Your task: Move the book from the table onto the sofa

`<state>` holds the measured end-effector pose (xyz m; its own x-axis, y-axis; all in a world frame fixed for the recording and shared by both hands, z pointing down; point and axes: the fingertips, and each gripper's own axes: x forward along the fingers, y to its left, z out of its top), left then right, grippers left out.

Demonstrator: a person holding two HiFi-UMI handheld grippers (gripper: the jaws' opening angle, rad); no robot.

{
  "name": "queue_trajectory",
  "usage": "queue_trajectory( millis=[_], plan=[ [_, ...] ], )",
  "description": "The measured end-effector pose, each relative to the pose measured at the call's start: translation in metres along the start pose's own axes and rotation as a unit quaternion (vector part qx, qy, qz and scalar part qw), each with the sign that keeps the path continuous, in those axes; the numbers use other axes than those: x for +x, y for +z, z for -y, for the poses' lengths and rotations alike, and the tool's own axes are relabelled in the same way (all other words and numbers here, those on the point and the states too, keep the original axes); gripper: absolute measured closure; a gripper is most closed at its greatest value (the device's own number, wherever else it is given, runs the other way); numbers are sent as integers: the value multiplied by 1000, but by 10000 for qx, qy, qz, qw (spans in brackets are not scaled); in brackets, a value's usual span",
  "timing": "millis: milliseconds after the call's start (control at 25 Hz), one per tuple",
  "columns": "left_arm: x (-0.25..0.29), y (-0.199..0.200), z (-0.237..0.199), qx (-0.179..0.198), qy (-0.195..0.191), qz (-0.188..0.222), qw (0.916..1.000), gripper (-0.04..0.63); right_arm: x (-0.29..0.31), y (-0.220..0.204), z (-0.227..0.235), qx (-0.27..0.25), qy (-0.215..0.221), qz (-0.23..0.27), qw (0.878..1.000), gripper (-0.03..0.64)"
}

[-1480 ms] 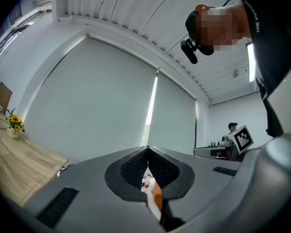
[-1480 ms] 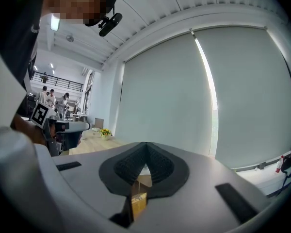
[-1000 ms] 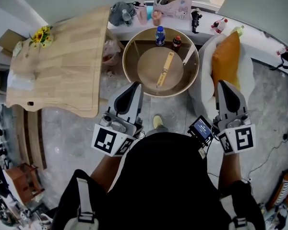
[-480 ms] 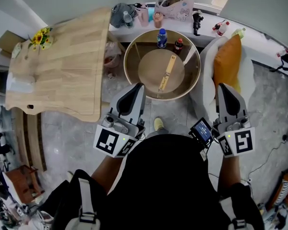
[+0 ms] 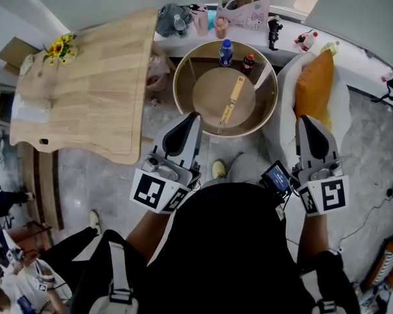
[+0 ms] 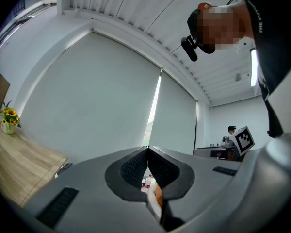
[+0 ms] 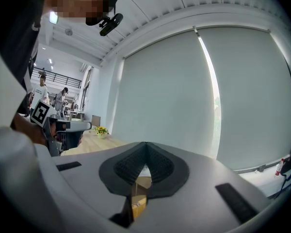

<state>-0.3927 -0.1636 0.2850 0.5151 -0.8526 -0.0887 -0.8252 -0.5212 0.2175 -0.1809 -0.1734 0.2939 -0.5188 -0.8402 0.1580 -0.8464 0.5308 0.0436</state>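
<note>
A narrow yellow book [image 5: 234, 99] lies on the round wooden table [image 5: 183, 103] ahead of me, in the head view. To the table's right stands a white sofa [image 5: 340, 103] with an orange cushion [image 5: 313, 87] on it. My left gripper [image 5: 190, 119] is held level just short of the table's near rim, jaws shut on nothing. My right gripper [image 5: 308, 120] is also shut and empty, its tips over the sofa's near edge. In the left gripper view [image 6: 146, 152] and the right gripper view [image 7: 145, 147] the ribbed pads meet at the tips.
A blue-capped bottle [image 5: 226, 51] and a small dark bottle [image 5: 249, 61] stand at the round table's far side. A long wooden table [image 5: 85, 90] with sunflowers [image 5: 60, 48] is to the left. Another person's legs [image 5: 65, 254] are at lower left. Bags and bottles line the far ledge [image 5: 242, 8].
Both grippers have stayed put and shut. The head view has shifted a little, and another person's legs and shoe have come into sight at the lower left.
</note>
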Motion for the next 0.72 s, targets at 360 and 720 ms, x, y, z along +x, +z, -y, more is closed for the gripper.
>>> queue_trajectory(
  millis=[360,720],
  plan=[
    [18,-4,4,55,8,-88,9999,583,12,2,12,35,133,33,9999,607],
    [66,-14,-4,48,126,-365,9992,581,45,-3,52,221,261,-85,9994,607]
  ],
)
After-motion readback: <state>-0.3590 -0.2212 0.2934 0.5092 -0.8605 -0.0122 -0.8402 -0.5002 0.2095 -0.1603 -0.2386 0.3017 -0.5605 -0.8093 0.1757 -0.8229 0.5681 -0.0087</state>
